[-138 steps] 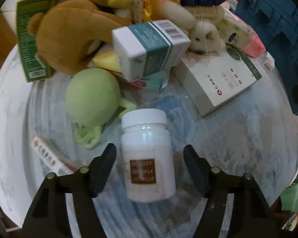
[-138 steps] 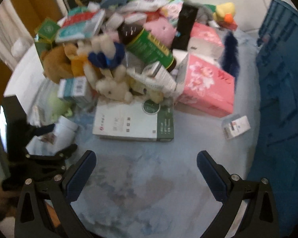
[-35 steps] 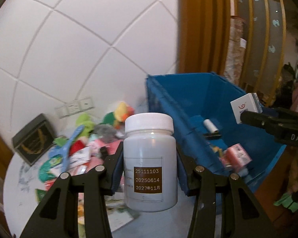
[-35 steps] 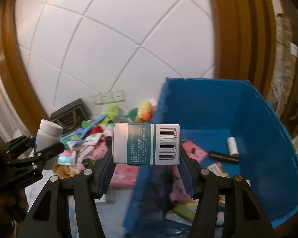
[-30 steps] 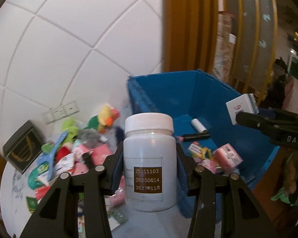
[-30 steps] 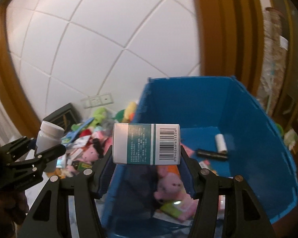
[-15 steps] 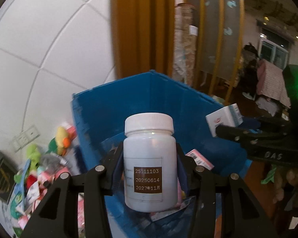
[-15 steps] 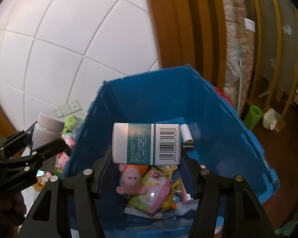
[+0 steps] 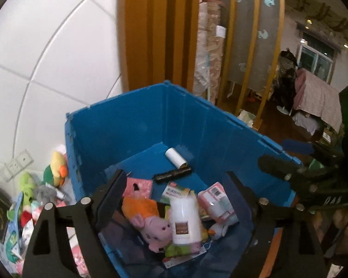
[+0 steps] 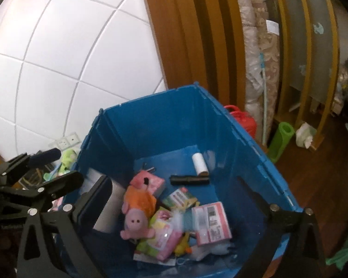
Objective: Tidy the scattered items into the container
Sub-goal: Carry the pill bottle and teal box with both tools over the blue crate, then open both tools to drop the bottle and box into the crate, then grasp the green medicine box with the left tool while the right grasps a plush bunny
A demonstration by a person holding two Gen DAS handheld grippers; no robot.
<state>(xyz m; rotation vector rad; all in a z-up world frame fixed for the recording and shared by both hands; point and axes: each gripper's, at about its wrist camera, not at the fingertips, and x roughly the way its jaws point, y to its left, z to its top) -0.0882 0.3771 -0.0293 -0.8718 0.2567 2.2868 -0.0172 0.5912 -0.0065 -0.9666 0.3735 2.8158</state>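
Observation:
The blue crate (image 9: 183, 115) (image 10: 174, 120) stands below both grippers. My left gripper (image 9: 174, 199) is open and empty above it. The white bottle (image 9: 184, 220) with a brown label is inside the crate, over a pink pig plush (image 9: 155, 224) and a pink box (image 9: 215, 199). My right gripper (image 10: 174, 199) is open and empty above the crate. A white blurred object (image 10: 111, 208), which I cannot identify, is in the crate by its left finger. The pig plush (image 10: 136, 217) and the pink box (image 10: 211, 222) lie below. Each gripper shows in the other's view: the right one (image 9: 287, 157), the left one (image 10: 51, 166).
Leftover toys and packets (image 9: 41, 192) lie on the table left of the crate. A white roll (image 9: 175, 158) and a black stick (image 9: 172, 175) lie on the crate floor. A white tiled wall is behind, wooden panels and a green roll (image 10: 280, 139) to the right.
Both grippers have opened. The white bottle has left the left gripper and is now in the crate. The green and white box has left the right gripper.

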